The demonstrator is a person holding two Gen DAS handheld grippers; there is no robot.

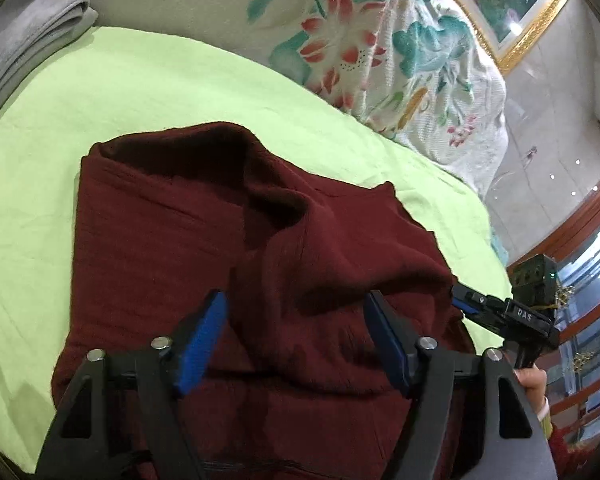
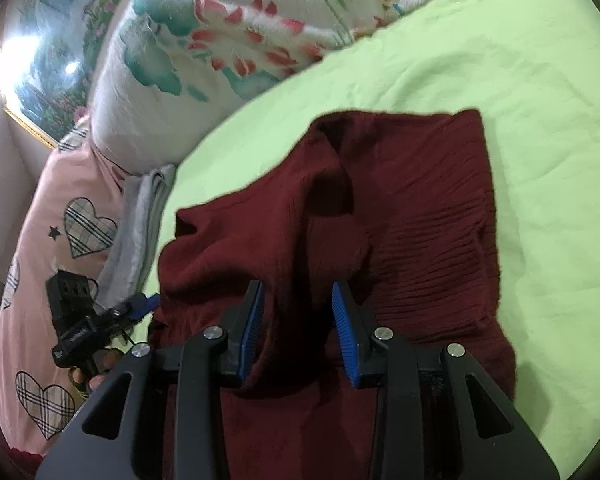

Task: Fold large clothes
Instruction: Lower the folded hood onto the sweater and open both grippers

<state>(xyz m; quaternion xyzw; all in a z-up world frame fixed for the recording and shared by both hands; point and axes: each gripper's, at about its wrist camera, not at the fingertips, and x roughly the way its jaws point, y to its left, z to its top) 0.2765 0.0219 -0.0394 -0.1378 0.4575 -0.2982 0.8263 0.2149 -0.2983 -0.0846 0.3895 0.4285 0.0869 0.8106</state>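
Note:
A dark red garment point(image 1: 228, 240) lies bunched and partly folded on the light green sheet point(image 1: 100, 120); it also shows in the right wrist view point(image 2: 420, 208). My left gripper point(image 1: 296, 304) is open, its blue pads wide apart over the cloth near its near edge. My right gripper point(image 2: 298, 292) is open with a raised fold of the garment between its pads, not pinched. The right gripper also shows in the left wrist view point(image 1: 466, 306) at the garment's right edge. The left gripper appears in the right wrist view point(image 2: 144, 304) at the garment's left edge.
A floral quilt point(image 1: 400, 52) is piled along the far side of the bed. A folded grey cloth point(image 1: 32, 36) lies at the sheet's edge, also in the right wrist view point(image 2: 140, 216). A pink heart-print pillow point(image 2: 52, 232) lies beside it. A framed picture point(image 1: 512, 0) hangs on the wall.

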